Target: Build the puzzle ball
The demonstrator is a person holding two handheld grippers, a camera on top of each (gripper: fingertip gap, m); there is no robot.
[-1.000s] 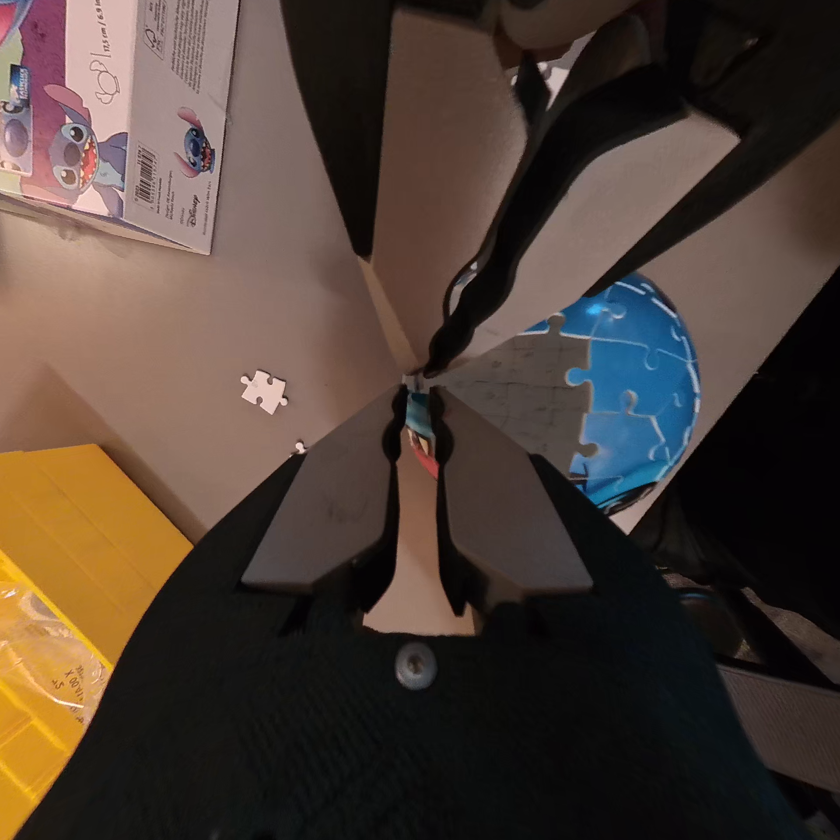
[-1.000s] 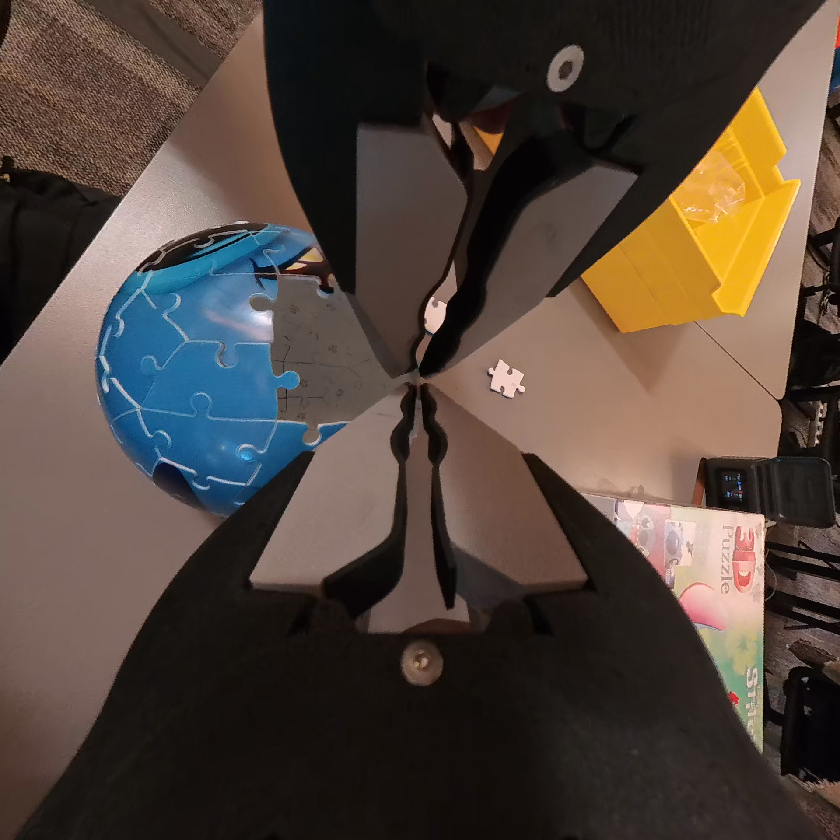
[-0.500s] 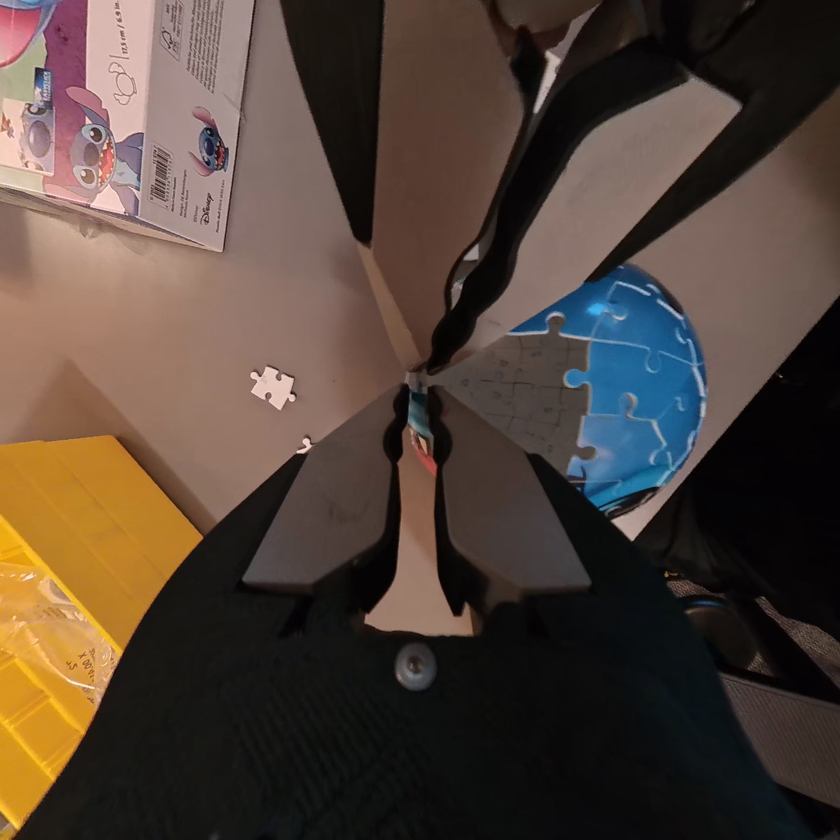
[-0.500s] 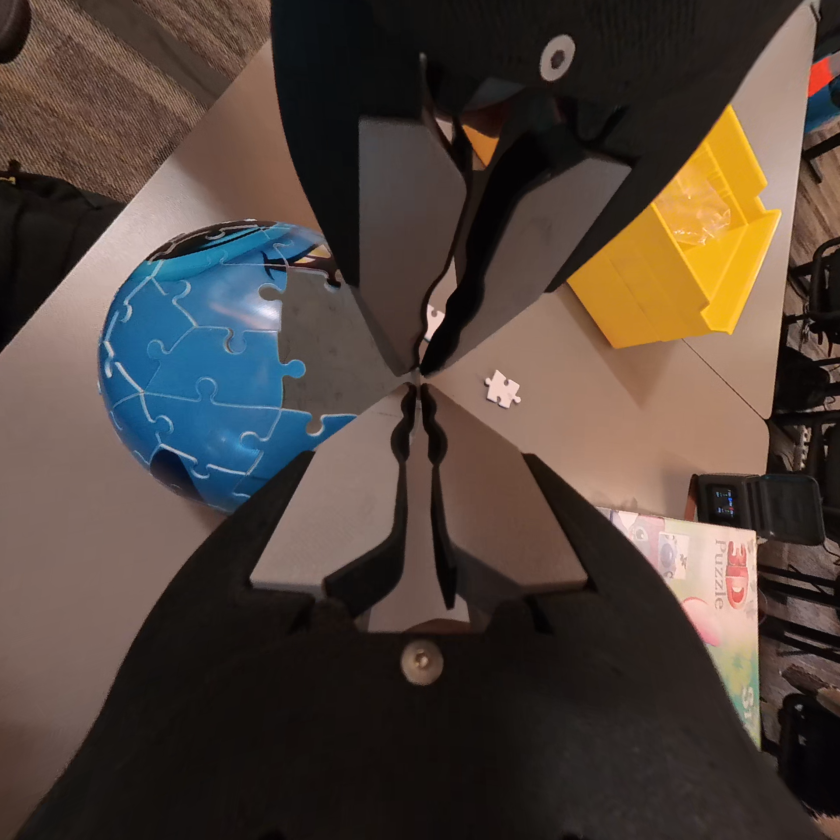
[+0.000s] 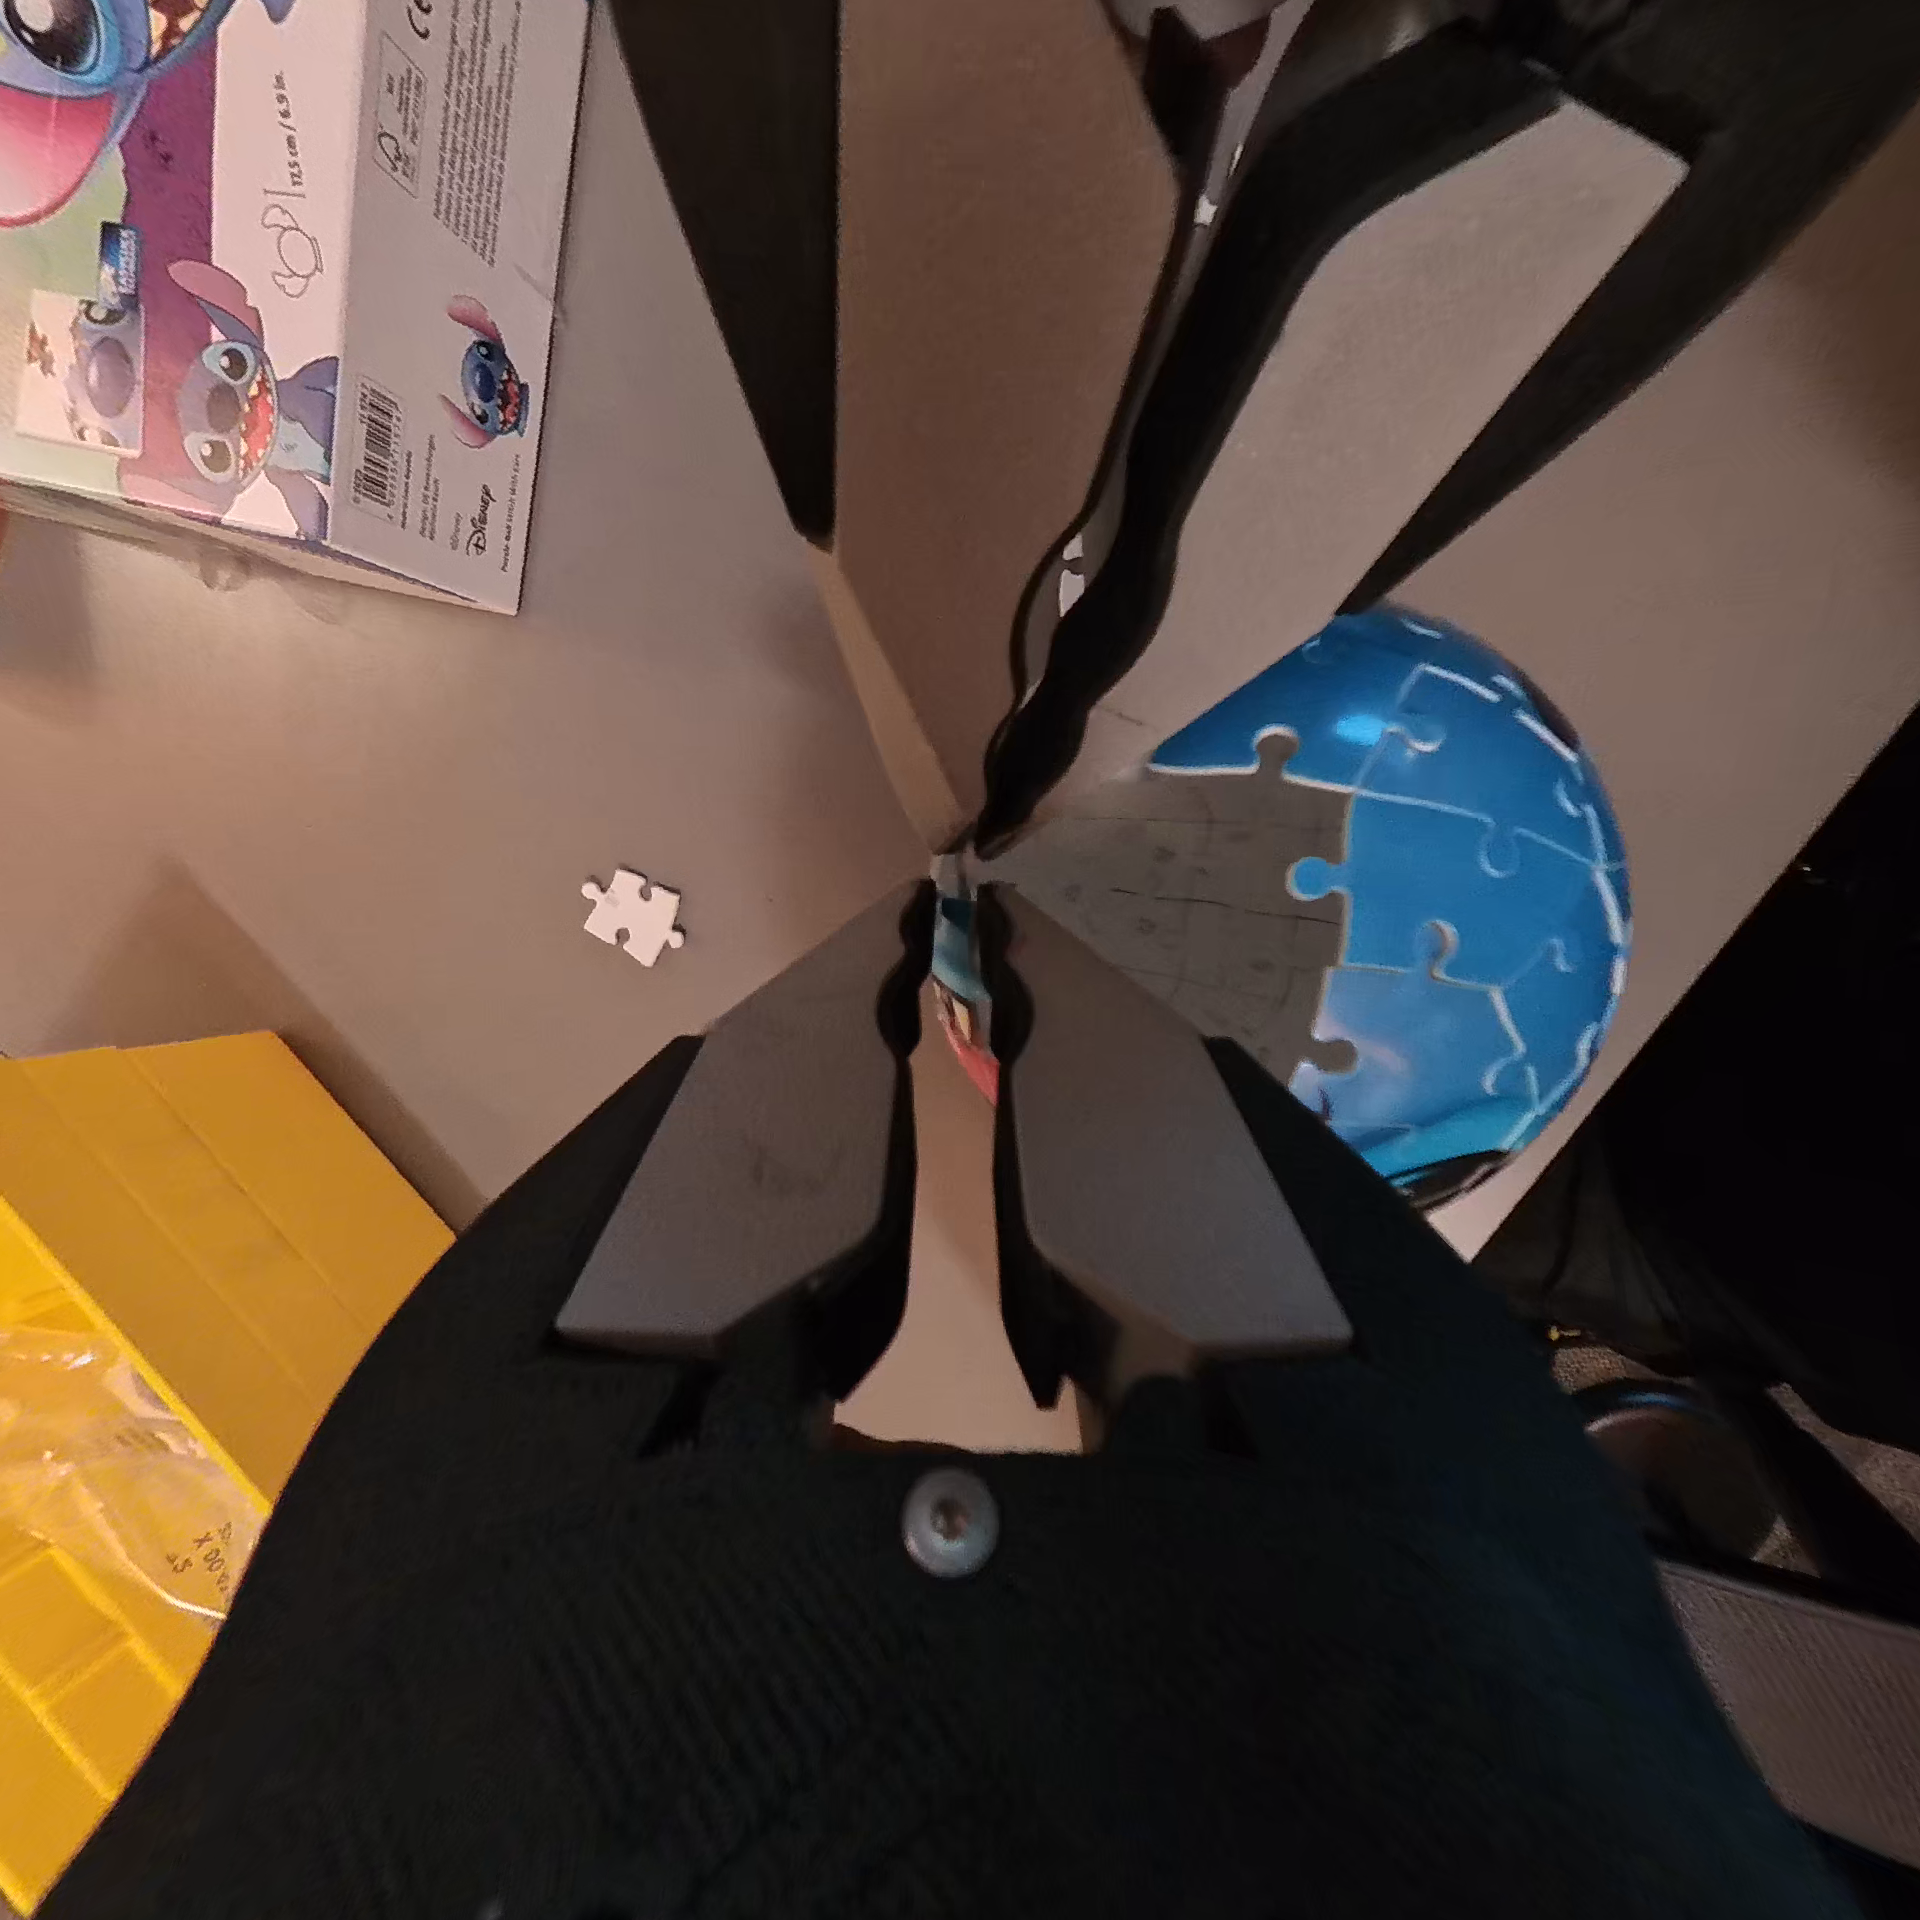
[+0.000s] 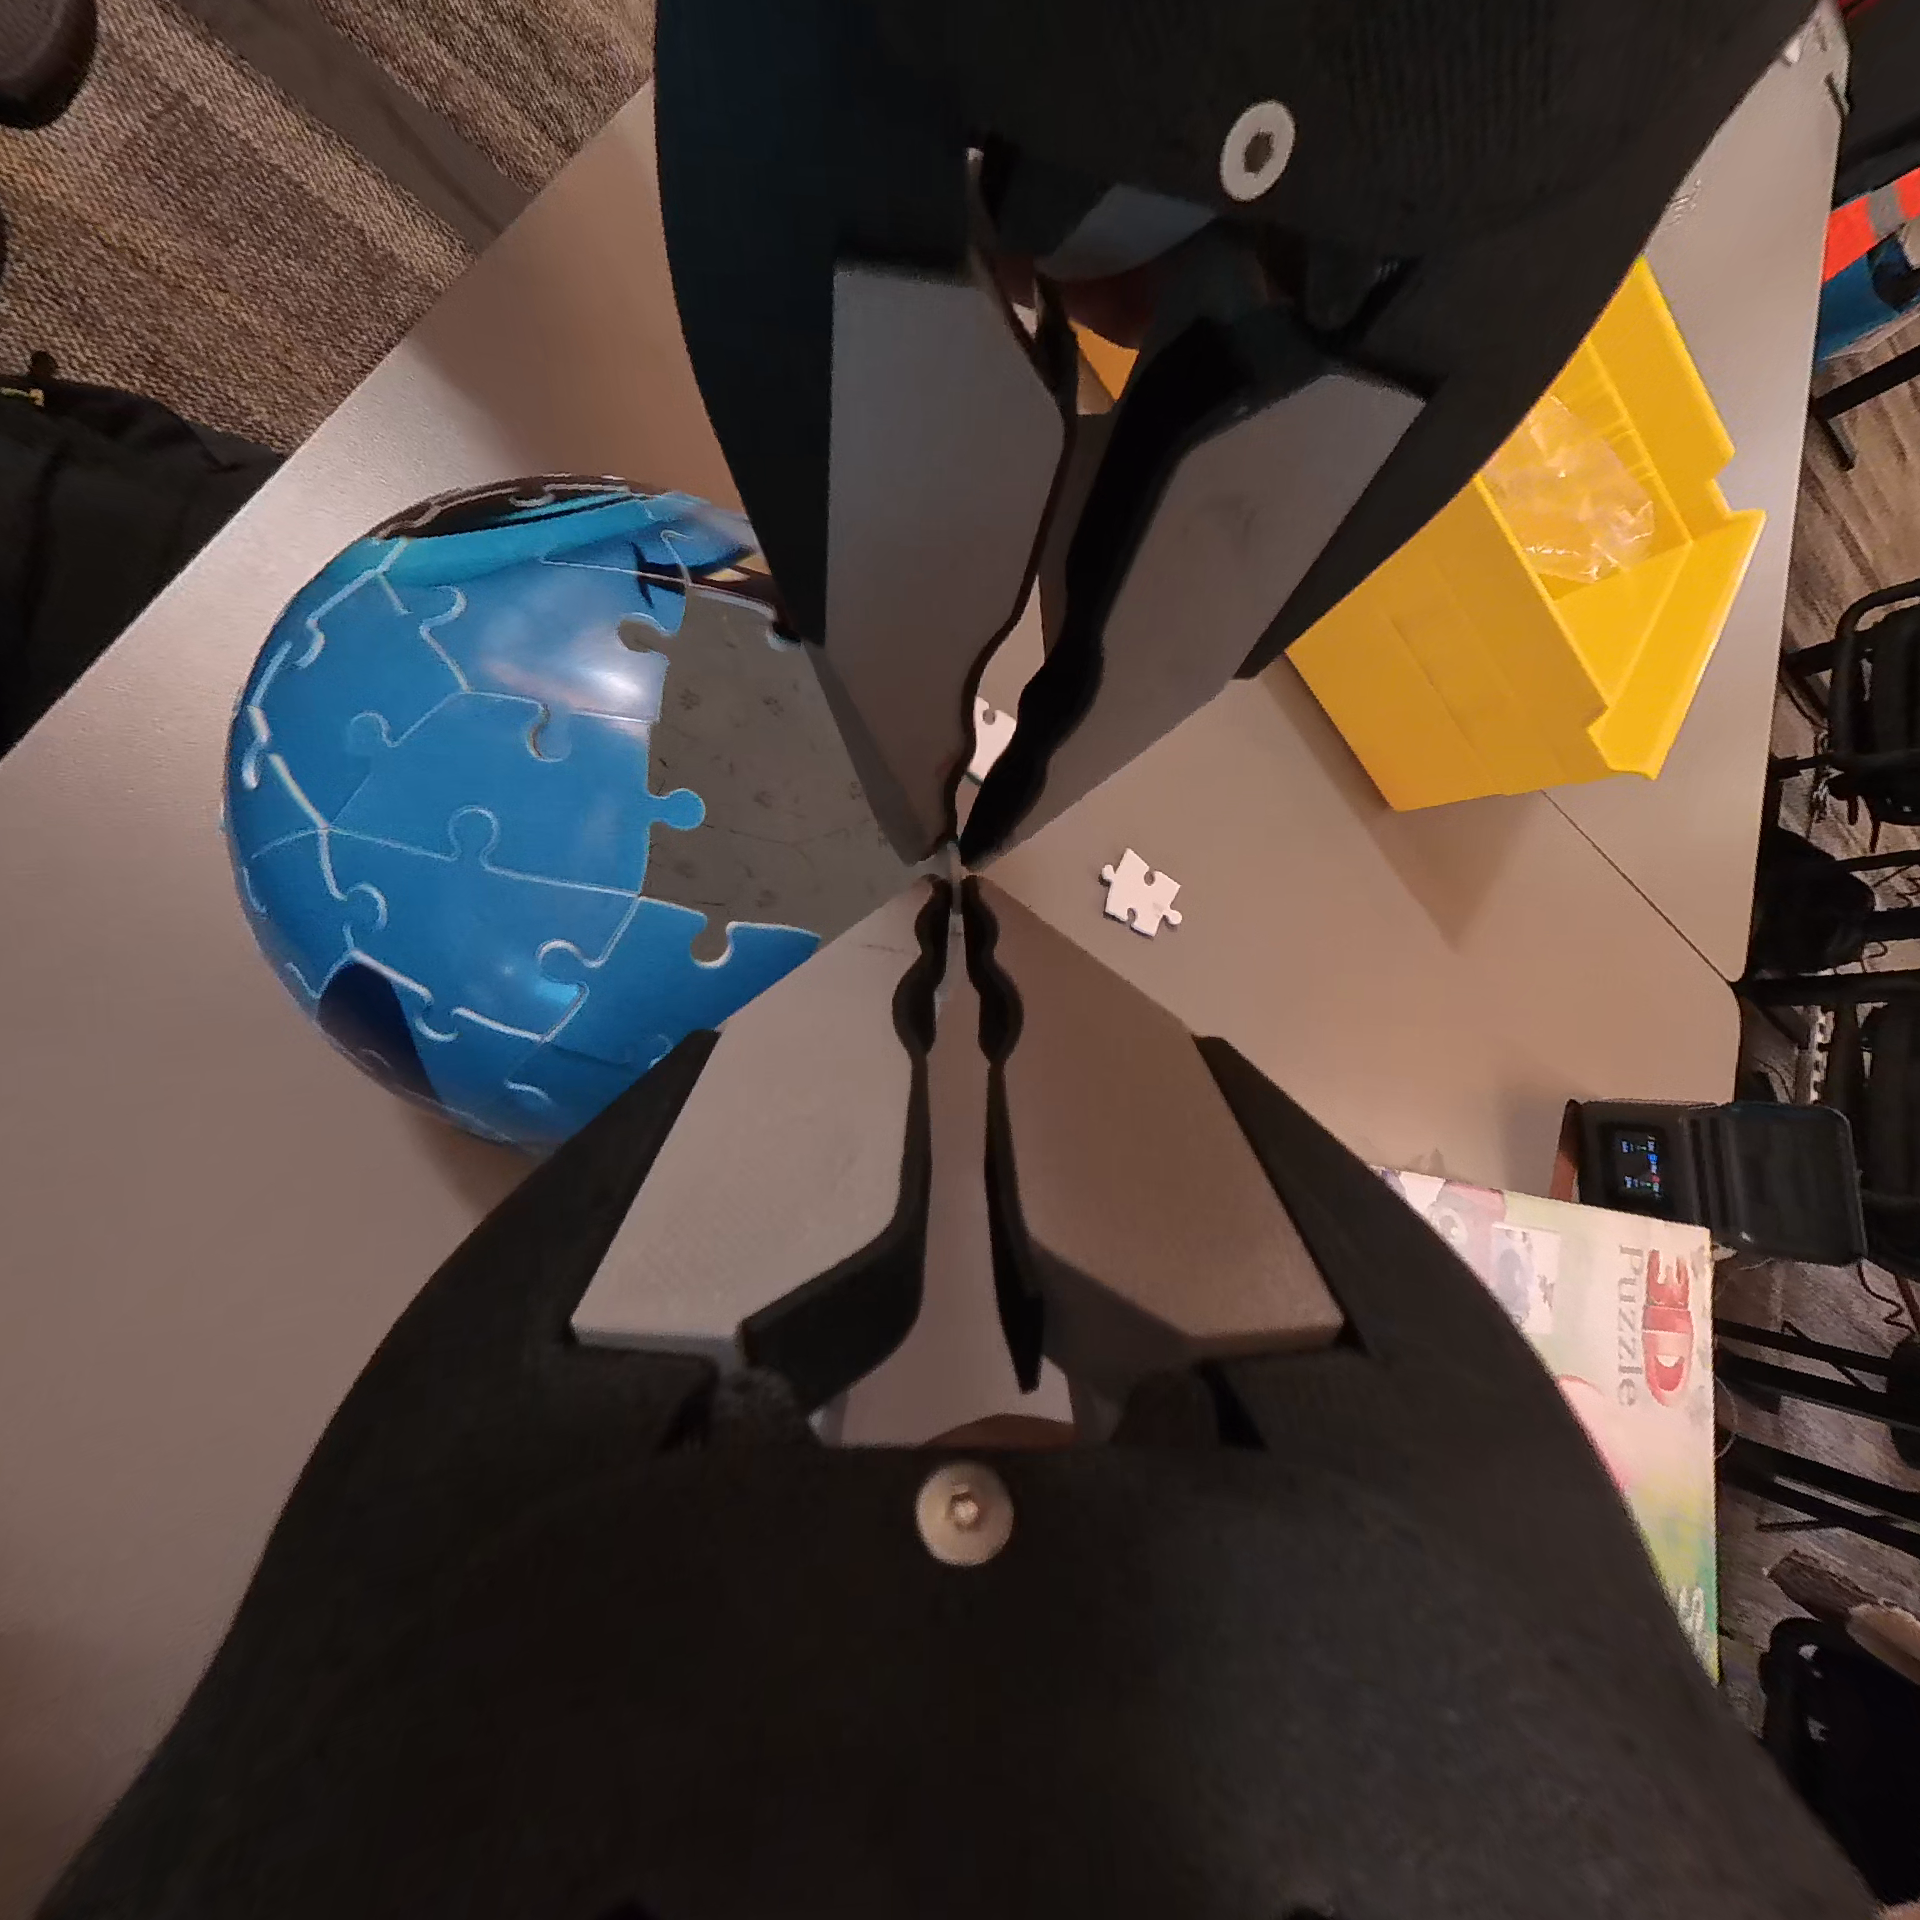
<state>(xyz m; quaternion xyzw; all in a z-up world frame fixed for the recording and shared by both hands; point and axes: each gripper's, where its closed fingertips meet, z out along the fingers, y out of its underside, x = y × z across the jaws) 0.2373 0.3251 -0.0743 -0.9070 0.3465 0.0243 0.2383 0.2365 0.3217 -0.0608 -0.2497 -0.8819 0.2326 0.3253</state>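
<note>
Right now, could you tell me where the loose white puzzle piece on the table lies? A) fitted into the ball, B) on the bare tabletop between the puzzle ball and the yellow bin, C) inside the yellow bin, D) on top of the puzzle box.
B: the loose white puzzle piece lies on bare tabletop, with the puzzle ball on one side and the yellow bin on the other, touching neither.

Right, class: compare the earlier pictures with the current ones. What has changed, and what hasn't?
Very little. The left claw and right claw have drifted slightly as a pair, staying tip to tip; nothing was taken or let go. Both stay shut on the coloured piece. The puzzle ball, loose white piece, yellow bin and box lie where they were.
</note>
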